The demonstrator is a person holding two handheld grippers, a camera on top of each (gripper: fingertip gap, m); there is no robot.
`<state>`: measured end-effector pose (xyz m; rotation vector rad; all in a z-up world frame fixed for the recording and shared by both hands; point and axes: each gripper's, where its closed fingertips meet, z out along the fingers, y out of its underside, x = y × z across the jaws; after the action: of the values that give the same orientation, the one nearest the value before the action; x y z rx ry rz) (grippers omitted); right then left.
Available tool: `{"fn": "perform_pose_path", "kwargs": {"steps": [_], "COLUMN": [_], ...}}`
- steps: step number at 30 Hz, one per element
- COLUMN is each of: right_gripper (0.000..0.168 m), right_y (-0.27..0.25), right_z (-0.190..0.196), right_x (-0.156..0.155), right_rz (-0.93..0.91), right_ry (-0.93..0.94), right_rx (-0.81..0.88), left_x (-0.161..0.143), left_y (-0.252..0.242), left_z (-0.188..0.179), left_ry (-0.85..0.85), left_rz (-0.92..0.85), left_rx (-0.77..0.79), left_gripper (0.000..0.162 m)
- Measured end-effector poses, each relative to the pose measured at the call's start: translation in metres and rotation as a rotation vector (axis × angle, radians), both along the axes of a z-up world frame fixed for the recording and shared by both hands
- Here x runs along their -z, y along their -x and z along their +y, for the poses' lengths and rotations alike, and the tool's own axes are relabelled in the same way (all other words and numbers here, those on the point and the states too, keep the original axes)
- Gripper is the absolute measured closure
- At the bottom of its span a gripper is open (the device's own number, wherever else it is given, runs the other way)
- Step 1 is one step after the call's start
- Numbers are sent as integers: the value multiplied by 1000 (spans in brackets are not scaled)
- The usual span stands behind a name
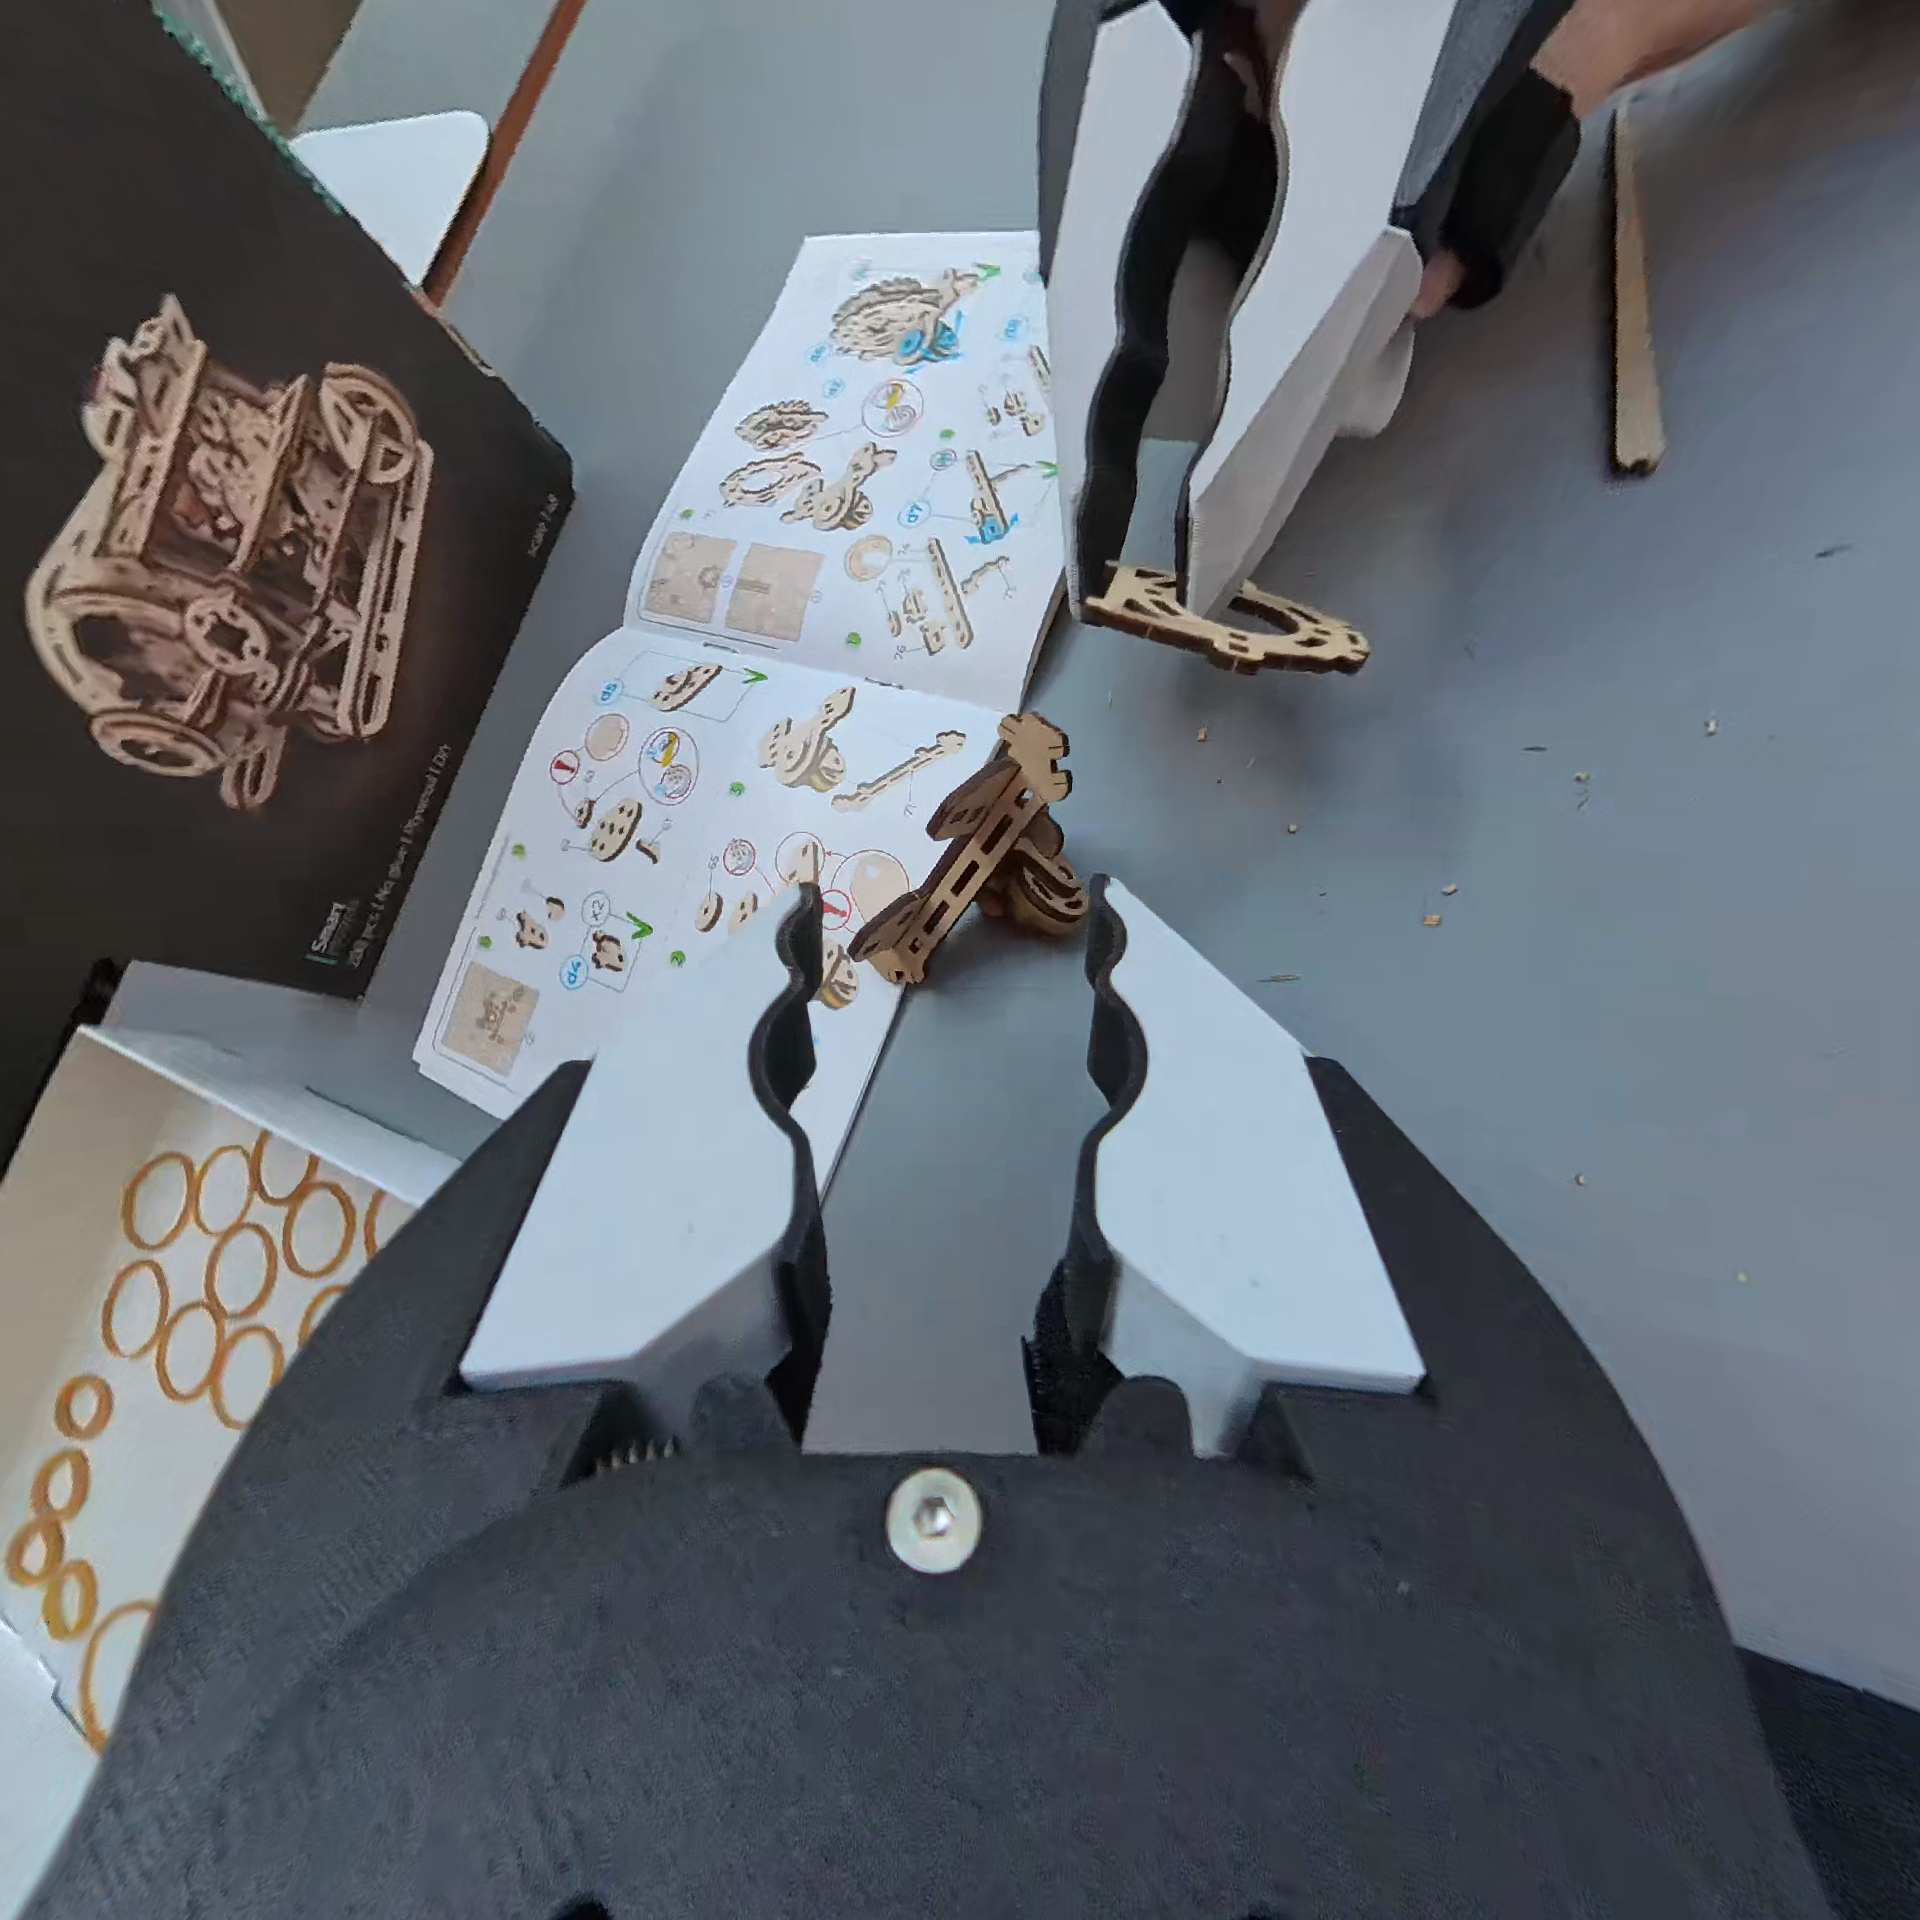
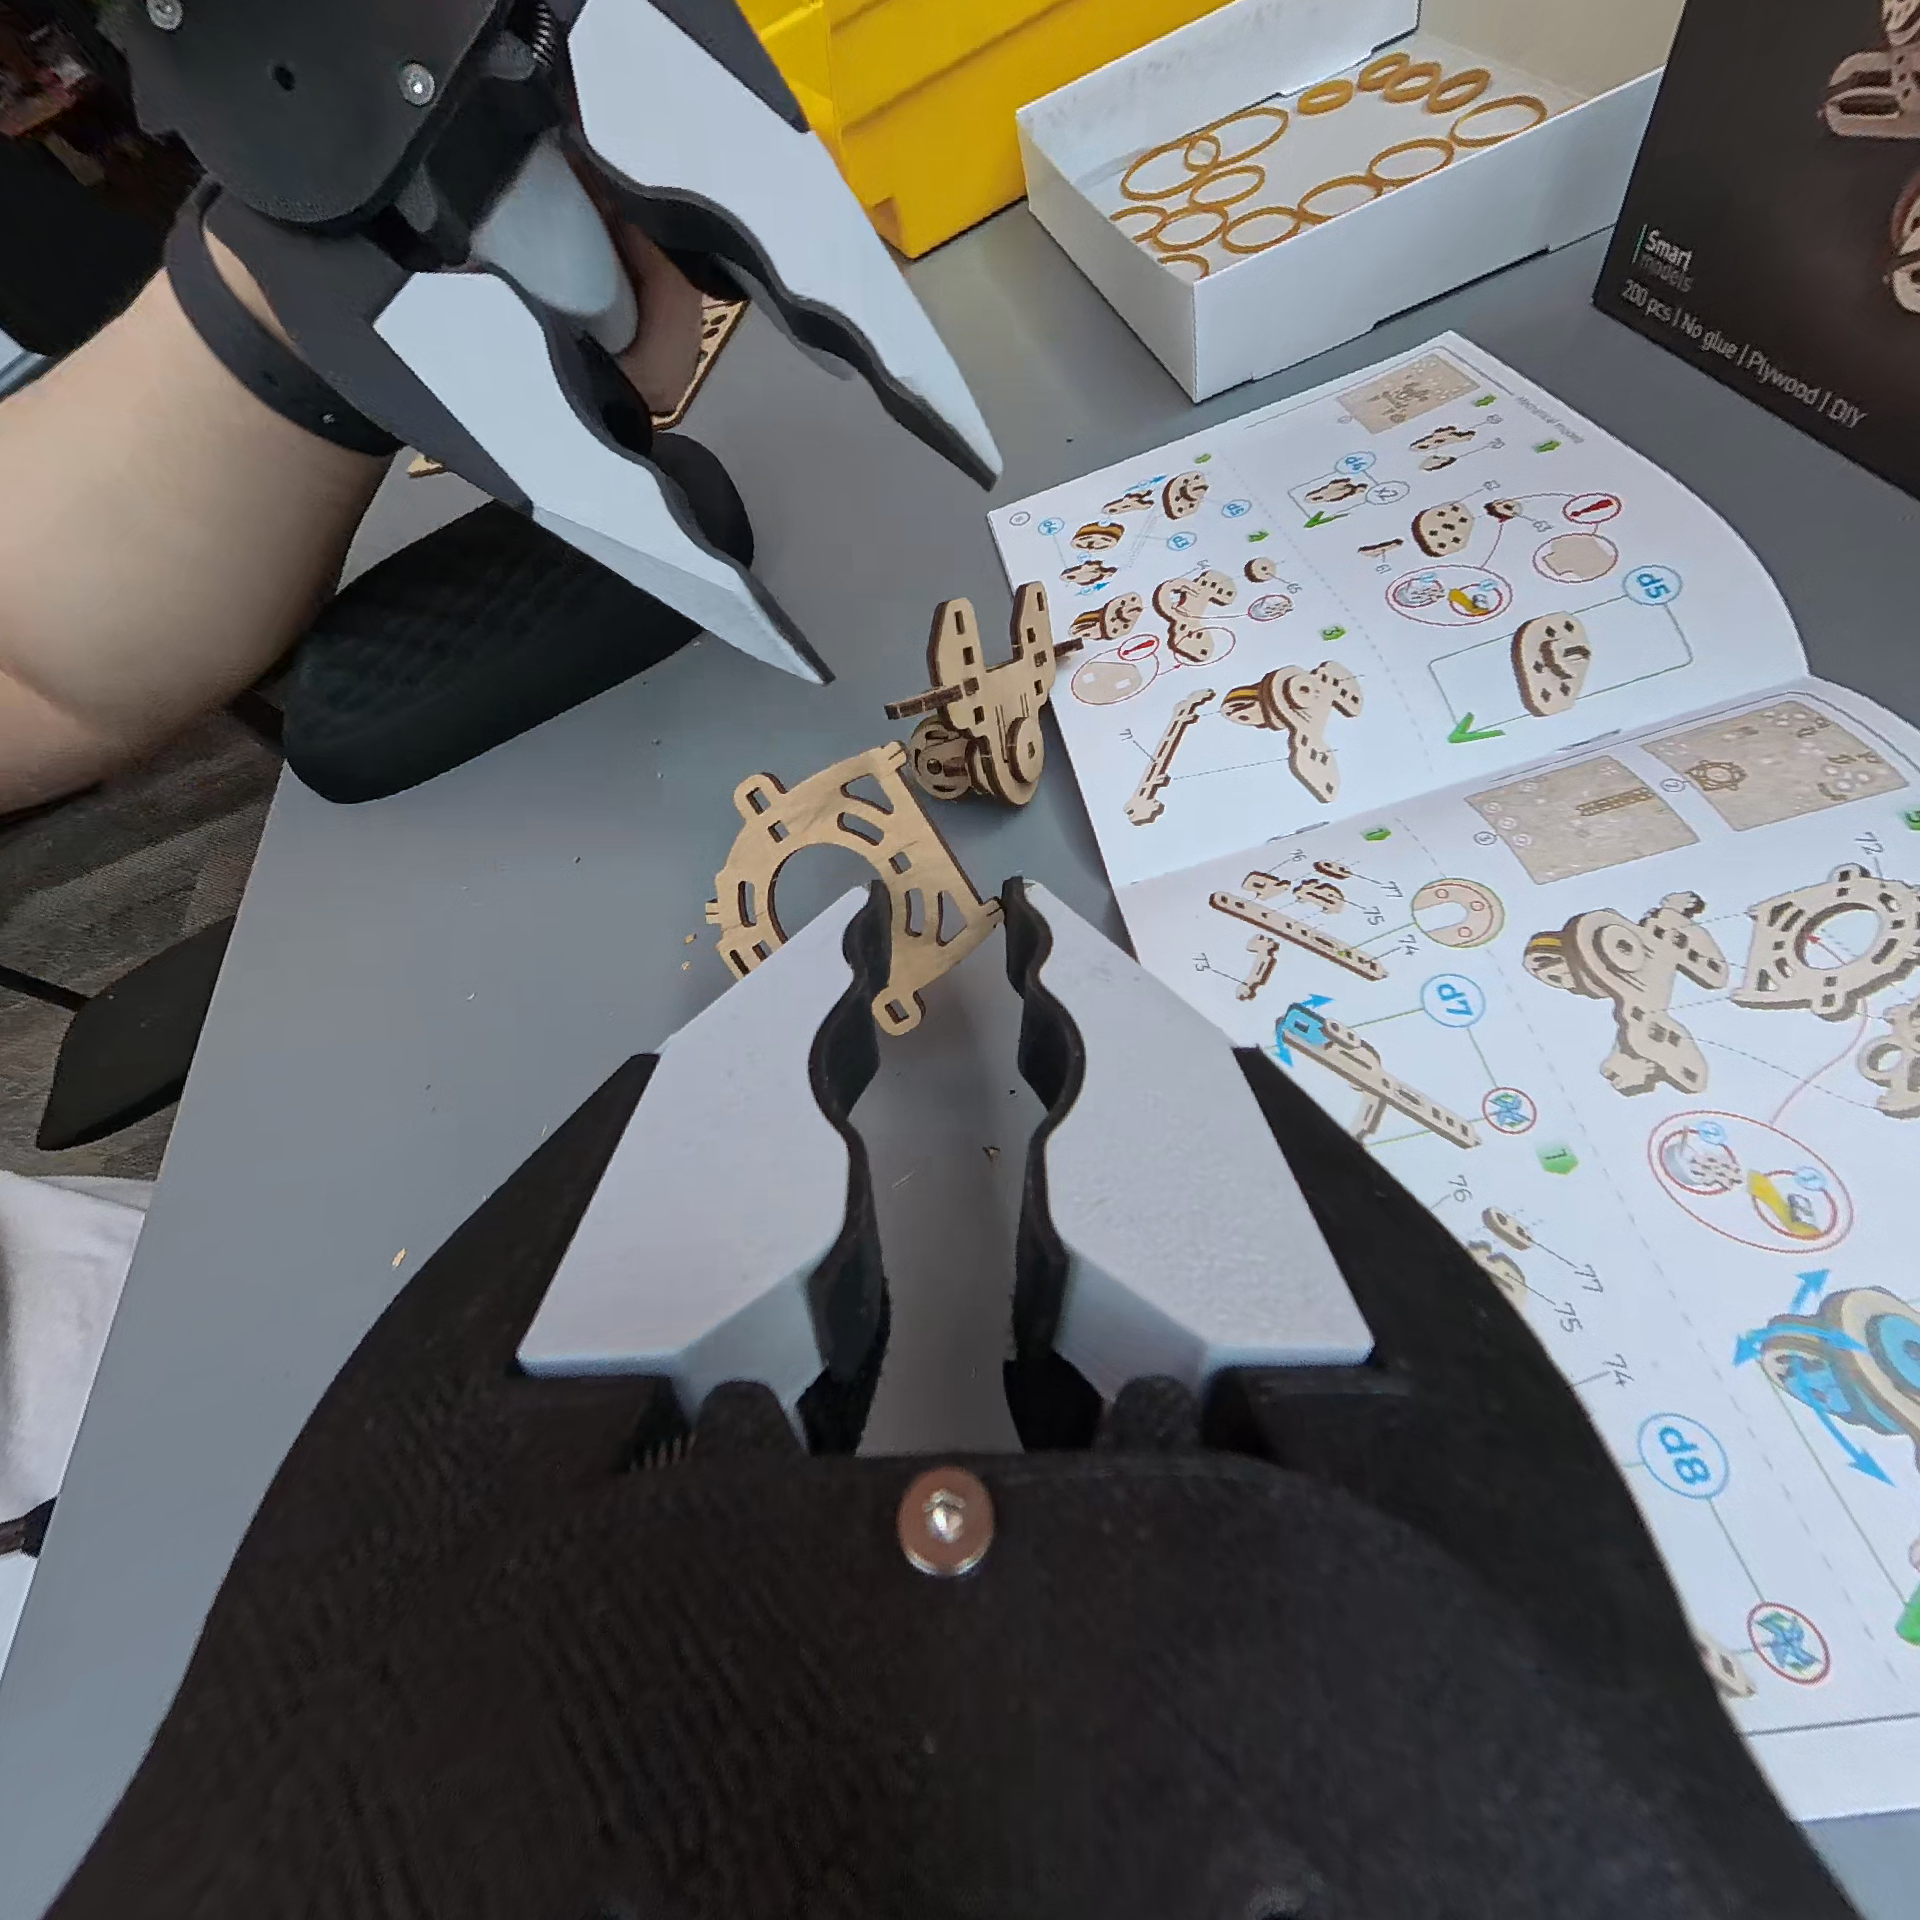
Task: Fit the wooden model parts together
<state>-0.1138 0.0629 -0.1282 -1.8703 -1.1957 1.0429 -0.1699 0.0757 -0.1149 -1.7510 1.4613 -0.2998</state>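
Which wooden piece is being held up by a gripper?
The flat wooden plate with the big round hole. The right gripper pinches its edge. The small wheeled assembly just sits on the grey table, untouched.

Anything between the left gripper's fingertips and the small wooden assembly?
Nothing: bare grey table separates the left gripper from the wooden assembly, per the left wrist view.

Grey table [image 2: 416,1039], tan wooden plate [image 2: 821,883], yellow bin [image 2: 914,125]
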Motion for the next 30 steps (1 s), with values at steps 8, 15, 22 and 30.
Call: {"fn": "perform_pose_path", "kwargs": {"steps": [8, 15, 22, 30], "right_gripper": [147, 147, 147, 143], "right_y": [-9, -15, -20, -16], "right_z": [5, 2, -18, -44], "right_x": [0, 5, 20, 17], "right_rz": [17, -14, -150, -178], "right_ry": [63, 118, 217, 341], "right_rx": [0, -15, -79, -173], "left_x": [20, 1, -28, -29], "left_y": [-20, -22, -17, -29], "left_z": [6, -12, -61, -89], "left_ry": [-157, -346, -917, -1008], "left_rz": [265, 178, 349, 327], "left_rx": [197, -6, -161, -155], "left_gripper": [142, 143, 144, 144]}}
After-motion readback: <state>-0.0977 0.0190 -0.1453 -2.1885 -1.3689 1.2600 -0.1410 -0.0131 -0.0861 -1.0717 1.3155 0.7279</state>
